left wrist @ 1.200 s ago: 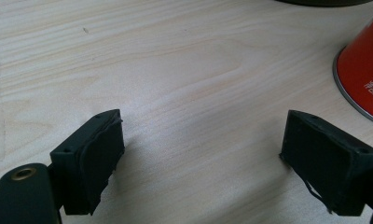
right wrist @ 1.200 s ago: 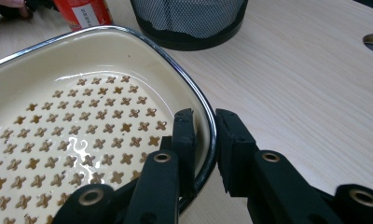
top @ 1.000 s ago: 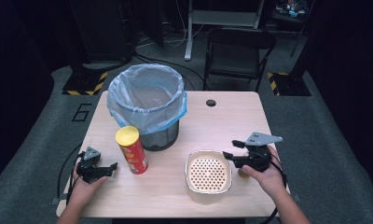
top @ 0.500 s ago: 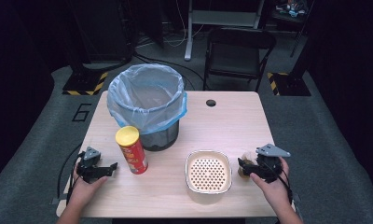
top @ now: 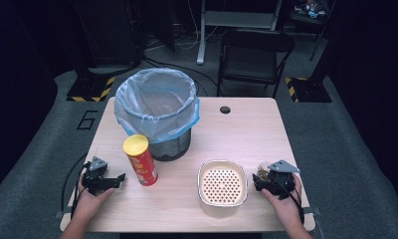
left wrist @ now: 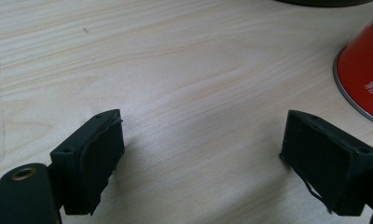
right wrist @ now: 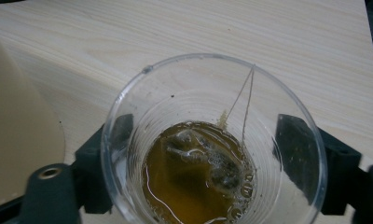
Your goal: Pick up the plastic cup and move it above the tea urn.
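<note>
My right gripper (top: 264, 180) has its jaws around the cup (right wrist: 212, 149) beside the bowl (top: 222, 182), just closing; a hard squeeze could spill tea. Left gripper (left wrist: 201, 163) stands wide, empty.

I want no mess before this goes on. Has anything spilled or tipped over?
Nothing has spilled. The cup stands upright between the right gripper jaws, tea and a teabag inside, the string over its rim. The table around it looks dry. The can and bin stand upright.
</note>
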Tool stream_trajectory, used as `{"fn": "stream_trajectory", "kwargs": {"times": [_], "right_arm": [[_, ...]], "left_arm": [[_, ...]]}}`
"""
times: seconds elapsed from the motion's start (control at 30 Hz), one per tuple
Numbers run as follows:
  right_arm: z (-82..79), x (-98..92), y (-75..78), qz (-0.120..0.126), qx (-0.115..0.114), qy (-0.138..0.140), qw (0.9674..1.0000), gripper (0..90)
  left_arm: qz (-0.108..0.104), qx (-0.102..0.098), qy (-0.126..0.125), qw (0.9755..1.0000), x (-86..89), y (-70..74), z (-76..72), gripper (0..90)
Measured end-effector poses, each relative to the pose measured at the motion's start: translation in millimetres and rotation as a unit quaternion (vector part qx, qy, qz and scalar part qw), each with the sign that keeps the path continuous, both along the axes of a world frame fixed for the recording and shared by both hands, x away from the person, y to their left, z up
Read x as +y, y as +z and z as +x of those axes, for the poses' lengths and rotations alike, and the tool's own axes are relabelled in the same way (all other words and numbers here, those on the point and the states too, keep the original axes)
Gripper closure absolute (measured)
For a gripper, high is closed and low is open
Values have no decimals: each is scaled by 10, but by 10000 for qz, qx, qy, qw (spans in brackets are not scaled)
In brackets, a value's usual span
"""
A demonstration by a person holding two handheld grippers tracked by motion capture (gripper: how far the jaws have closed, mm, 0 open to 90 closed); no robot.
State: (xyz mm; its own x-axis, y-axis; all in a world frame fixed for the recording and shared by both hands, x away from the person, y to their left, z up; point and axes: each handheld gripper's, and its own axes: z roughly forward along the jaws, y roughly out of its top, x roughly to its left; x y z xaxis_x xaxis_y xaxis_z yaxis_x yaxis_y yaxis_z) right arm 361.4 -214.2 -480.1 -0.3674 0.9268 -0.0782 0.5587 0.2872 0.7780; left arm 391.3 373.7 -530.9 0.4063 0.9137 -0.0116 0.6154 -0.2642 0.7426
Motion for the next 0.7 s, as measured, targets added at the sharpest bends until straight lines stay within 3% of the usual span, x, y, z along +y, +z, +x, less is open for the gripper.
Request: {"fn": "stream_trajectory", "kwargs": {"times": [0.13, 0.2, 0.47, 0.67, 0.7], "right_arm": [[-6, -14, -22, 73, 9, 28, 10000, 244], [14, -39, -30, 315, 62, 123, 9994, 281], [9, -69, -31, 456, 67, 189, 9988, 292], [35, -108, -16, 367, 73, 503, 9980, 308], [49, -109, -3, 324, 24, 665, 9973, 314]], "left_arm": [[0, 0, 1, 10000, 0, 0, 0, 127], [-1, 0, 1, 10000, 0, 0, 0, 127], [0, 0, 0, 10000, 0, 0, 0, 127], [2, 0, 0, 10000, 0, 0, 0, 127], [0, 0, 0, 10000, 0, 0, 0, 127]]}}
